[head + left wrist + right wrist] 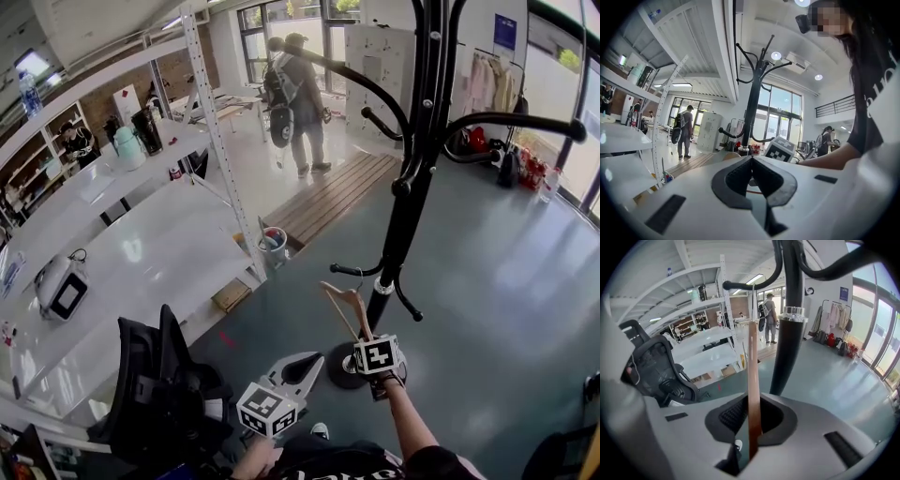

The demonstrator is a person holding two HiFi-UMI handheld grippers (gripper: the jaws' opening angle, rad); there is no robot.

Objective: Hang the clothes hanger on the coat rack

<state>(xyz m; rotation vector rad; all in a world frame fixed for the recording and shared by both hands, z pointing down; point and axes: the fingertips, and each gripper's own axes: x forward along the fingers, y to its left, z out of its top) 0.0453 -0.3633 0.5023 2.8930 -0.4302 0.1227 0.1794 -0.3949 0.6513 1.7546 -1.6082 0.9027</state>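
The black coat rack (408, 216) stands just ahead of me, with curved hooks at the top and short ones low on its pole. My right gripper (364, 333) is shut on a wooden clothes hanger (349, 300), held upright beside the pole just under a low left hook (356, 272). In the right gripper view the hanger (753, 380) runs straight up between the jaws of the right gripper (753, 401), and the rack's pole (790, 348) is close behind. My left gripper (309, 361) hangs lower left, shut and empty; in its own view, where the left gripper (751, 159) is seen closed, the rack (753, 103) stands ahead.
A white table and shelving frame (141, 253) fill the left side. A black office chair (159, 384) is at my lower left. A person with a backpack (298, 103) stands far back beyond a wooden platform (328, 202). The rack's round base (339, 367) is on the grey floor.
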